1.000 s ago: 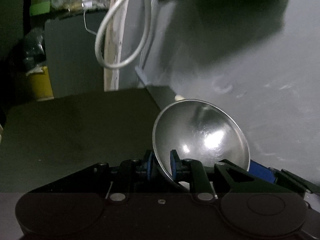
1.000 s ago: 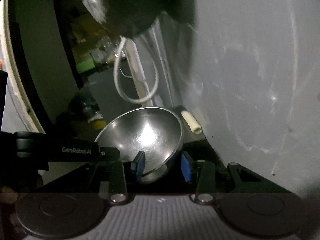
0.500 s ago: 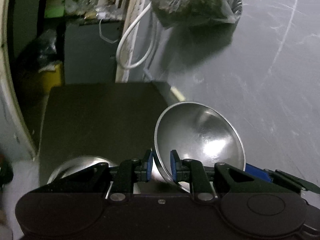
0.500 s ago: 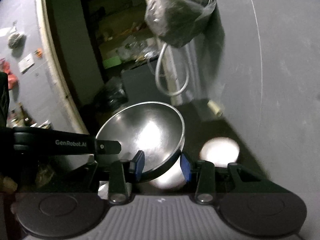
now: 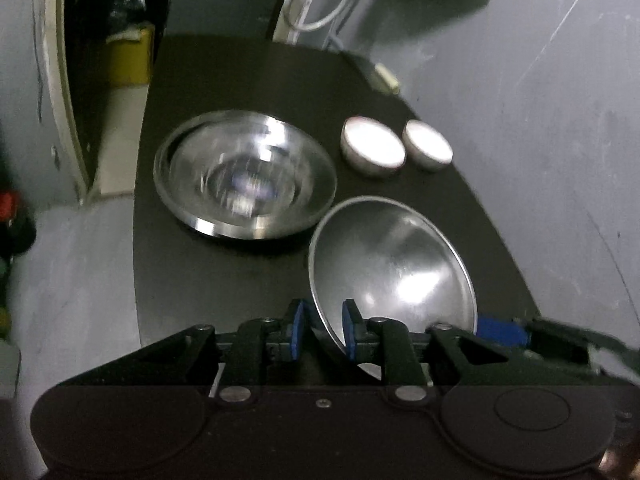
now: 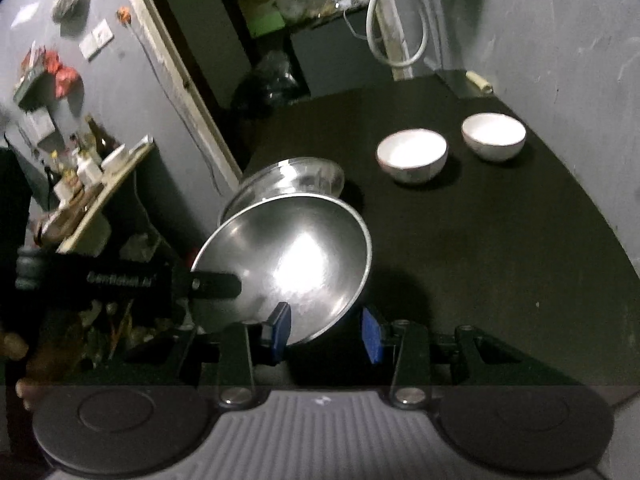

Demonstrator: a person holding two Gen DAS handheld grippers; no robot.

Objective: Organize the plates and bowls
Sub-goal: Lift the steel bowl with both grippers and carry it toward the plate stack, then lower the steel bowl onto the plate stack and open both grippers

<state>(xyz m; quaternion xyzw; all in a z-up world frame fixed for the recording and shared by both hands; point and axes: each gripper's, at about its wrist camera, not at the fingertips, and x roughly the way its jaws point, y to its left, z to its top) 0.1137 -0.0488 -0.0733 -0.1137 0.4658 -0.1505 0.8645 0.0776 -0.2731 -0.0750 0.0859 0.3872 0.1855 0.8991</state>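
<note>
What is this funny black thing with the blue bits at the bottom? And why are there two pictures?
There is no robot here. A person holds one grabbing tool in each hand, and each tool has a tiny camera looking forward along its two fingers. So one picture is from the left tool and one from the right.

The blue bits are soft pads on the fingers. The left hand-held gripper pinches the rim of a shiny metal bowl, holding it tipped up. The right hand-held gripper has its pads on either side of the same bowl's edge.

On the dark table sit two small white bowls and a bigger stack of metal bowls.
</note>
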